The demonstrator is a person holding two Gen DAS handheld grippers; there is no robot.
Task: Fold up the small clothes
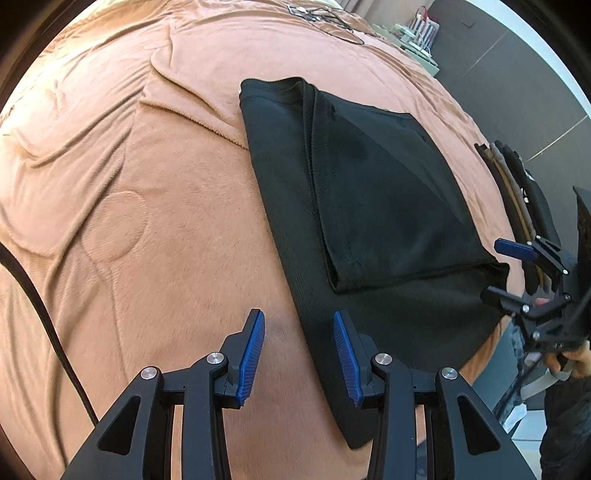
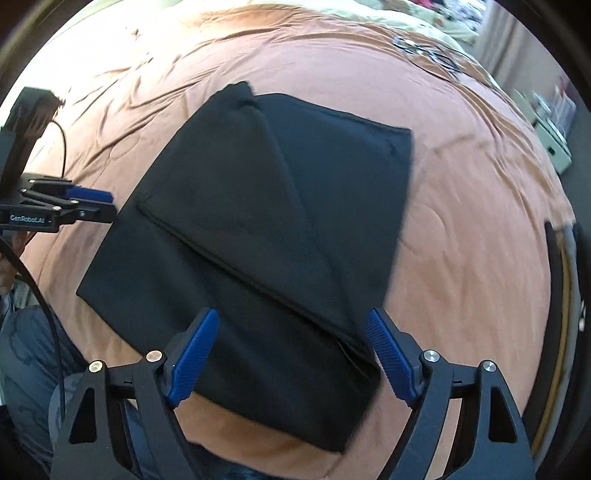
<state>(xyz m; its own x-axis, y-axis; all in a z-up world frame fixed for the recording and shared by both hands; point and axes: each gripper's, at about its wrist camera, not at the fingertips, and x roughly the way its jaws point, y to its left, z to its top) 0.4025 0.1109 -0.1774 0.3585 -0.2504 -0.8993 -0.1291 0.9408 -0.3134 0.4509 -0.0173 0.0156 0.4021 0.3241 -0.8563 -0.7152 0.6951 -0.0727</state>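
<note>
With my left gripper point(image 1: 299, 354) and right gripper point(image 2: 291, 354) both spread apart and holding nothing, I'd pinch the black garment point(image 2: 258, 229) by its 2 near corners and fold it evenly toward the far edge.

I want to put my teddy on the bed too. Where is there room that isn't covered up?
Lots of bare orange blanket lies left of the black garment, beside the open left gripper. More bare blanket shows right of the garment in the right wrist view. Crowded: the blanket's right edge with stacked clothes, and the far corner with black cables.
</note>
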